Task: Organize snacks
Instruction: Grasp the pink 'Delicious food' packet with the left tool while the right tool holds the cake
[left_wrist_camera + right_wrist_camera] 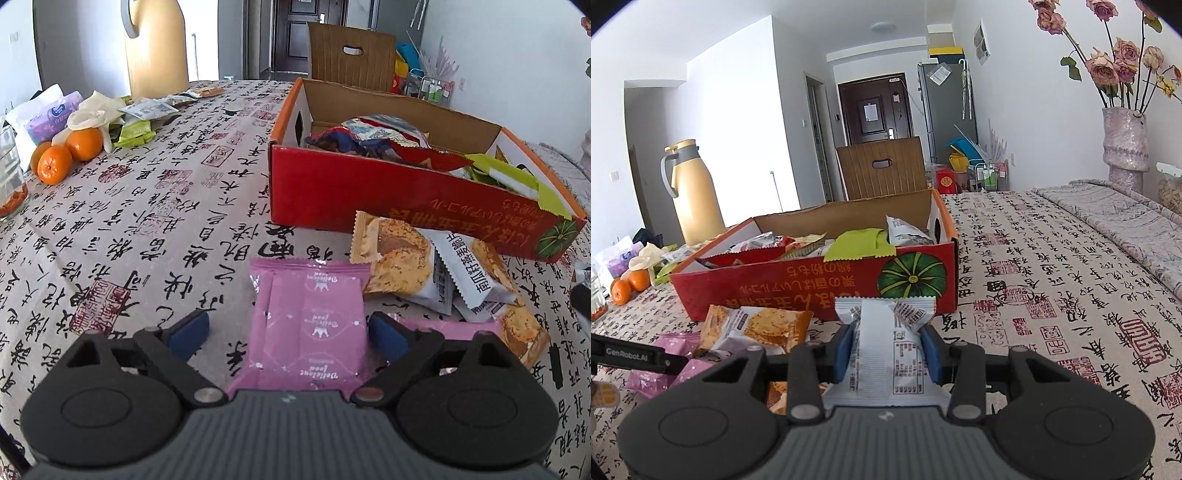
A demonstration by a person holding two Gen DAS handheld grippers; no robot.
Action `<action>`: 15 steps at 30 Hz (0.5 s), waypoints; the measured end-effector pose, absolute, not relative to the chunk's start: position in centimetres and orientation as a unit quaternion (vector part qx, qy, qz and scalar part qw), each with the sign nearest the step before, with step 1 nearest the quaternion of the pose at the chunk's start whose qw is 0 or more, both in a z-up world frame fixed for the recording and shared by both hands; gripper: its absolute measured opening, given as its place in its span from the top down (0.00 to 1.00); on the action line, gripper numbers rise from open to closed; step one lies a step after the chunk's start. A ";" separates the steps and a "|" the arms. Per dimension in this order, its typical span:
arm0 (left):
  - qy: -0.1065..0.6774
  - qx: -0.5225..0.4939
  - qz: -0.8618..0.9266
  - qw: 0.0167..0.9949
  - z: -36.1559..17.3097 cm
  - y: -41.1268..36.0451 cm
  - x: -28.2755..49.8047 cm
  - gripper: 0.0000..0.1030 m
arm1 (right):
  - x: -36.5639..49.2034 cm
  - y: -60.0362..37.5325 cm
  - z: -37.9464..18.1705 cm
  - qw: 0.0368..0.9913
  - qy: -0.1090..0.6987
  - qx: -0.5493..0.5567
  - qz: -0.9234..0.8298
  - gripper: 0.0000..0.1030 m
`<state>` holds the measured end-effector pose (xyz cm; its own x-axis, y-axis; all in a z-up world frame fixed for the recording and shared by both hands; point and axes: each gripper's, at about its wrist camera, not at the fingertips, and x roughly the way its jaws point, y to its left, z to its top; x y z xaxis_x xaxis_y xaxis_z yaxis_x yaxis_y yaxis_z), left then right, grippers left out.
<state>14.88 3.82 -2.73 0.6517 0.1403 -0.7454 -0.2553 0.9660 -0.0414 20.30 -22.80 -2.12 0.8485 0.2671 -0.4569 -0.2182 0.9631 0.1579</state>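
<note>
A pink snack packet [306,325] lies flat on the patterned tablecloth between the fingers of my left gripper [288,334]. That gripper is open, and its left pad stands clear of the wrapper. A second pink packet [443,326] and orange cookie packets [399,258] lie just to the right. Behind them stands the red cardboard box [369,192], which holds several snack bags. My right gripper [888,347] is shut on a white snack packet [886,343], held in front of the red box [812,291]. Cookie packets [757,325] and pink packets [679,343] lie to its left.
Oranges [59,158], tissue packs, a glove and small sachets [147,109] crowd the table's far left by a tan thermos [155,48]. A glass [9,177] stands at the left edge. A wooden chair back [351,55] rises behind the box. A vase [1124,144] stands far right.
</note>
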 end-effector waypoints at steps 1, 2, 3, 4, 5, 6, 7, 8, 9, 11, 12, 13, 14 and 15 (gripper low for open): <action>0.401 -0.070 0.109 0.907 -2.8 3.7 14.9 0.09 | 20.3 -22.8 -2.1 0.960 0.245 0.050 0.126 0.61; 0.400 -0.065 0.110 0.908 -2.8 3.6 14.9 0.12 | 20.3 -22.8 -2.1 0.960 0.245 0.050 0.126 0.61; 0.399 -0.060 0.111 0.908 -2.8 3.4 14.9 0.17 | 20.4 -22.7 -2.1 0.960 0.246 0.049 0.126 0.61; 0.397 -0.052 0.112 0.910 -2.8 3.2 14.9 0.21 | 20.4 -22.7 -2.1 0.960 0.246 0.049 0.126 0.61; 0.394 -0.047 0.111 0.911 -2.7 3.0 14.8 0.28 | 20.4 -22.7 -2.2 0.960 0.247 0.049 0.126 0.61; 0.392 -0.045 0.108 0.912 -2.7 2.9 14.8 0.35 | 20.4 -22.7 -2.2 0.959 0.247 0.049 0.126 0.61; 0.390 -0.044 0.104 0.914 -2.6 2.8 14.7 0.40 | 20.5 -22.7 -2.2 0.959 0.248 0.049 0.126 0.61; 0.390 -0.043 0.103 0.914 -2.5 2.8 14.7 0.39 | 20.5 -22.7 -2.2 0.959 0.248 0.049 0.126 0.61; 0.389 -0.044 0.102 0.915 -2.5 2.8 14.6 0.39 | 20.5 -22.7 -2.2 0.959 0.248 0.049 0.126 0.61; 0.386 -0.044 0.102 0.916 -2.5 2.7 14.5 0.39 | 20.5 -22.7 -2.2 0.959 0.248 0.049 0.126 0.61; 0.386 -0.045 0.101 0.916 -2.5 2.7 14.4 0.39 | 20.5 -22.7 -2.2 0.959 0.248 0.049 0.126 0.61; 0.386 -0.047 0.100 0.916 -2.5 2.8 14.3 0.39 | 20.5 -22.7 -2.2 0.959 0.249 0.049 0.125 0.61; 0.385 -0.048 0.099 0.916 -2.4 2.8 14.3 0.39 | 20.5 -22.7 -2.2 0.959 0.249 0.049 0.125 0.61; 0.385 -0.049 0.099 0.916 -2.4 2.9 14.2 0.39 | 20.5 -22.7 -2.3 0.959 0.250 0.049 0.125 0.61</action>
